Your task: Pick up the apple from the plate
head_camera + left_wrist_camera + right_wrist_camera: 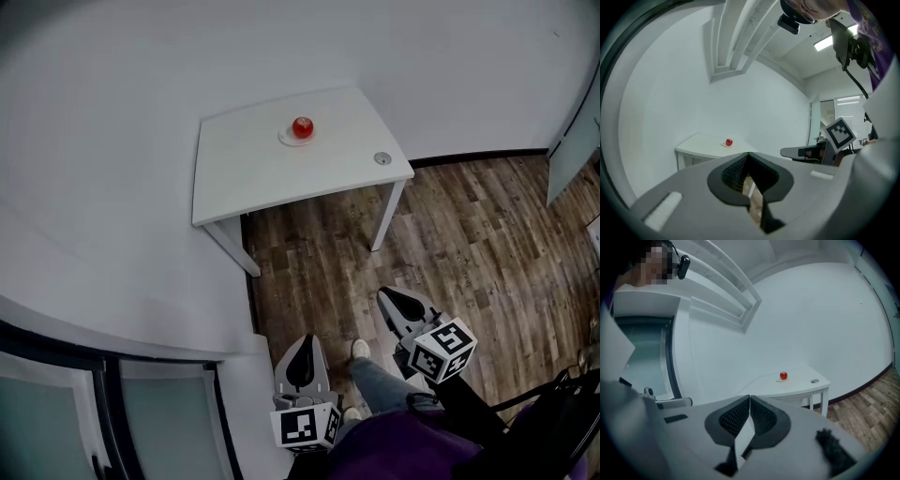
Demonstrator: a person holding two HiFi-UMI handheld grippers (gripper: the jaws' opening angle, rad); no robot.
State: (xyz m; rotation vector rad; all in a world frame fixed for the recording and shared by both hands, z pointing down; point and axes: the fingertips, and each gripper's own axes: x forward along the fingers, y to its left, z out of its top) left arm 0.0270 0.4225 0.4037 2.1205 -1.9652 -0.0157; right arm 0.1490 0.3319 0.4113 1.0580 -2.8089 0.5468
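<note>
My left hand-held gripper (307, 339) and right hand-held gripper (384, 294) are closed, empty; the apple (302, 127) sits on its plate (285, 139) on the distant counter (253, 173). Arriving closed, I could knock it off.

I count one counter (253, 178), upper middle of the frame, carrying one apple (302, 127), one plate (284, 139) and one small disc (382, 158). Along the bottom I have two tongs, left tongs (306, 342) and right tongs (386, 296), and two marker cubes, left cube (307, 427) and right cube (444, 350).
</note>
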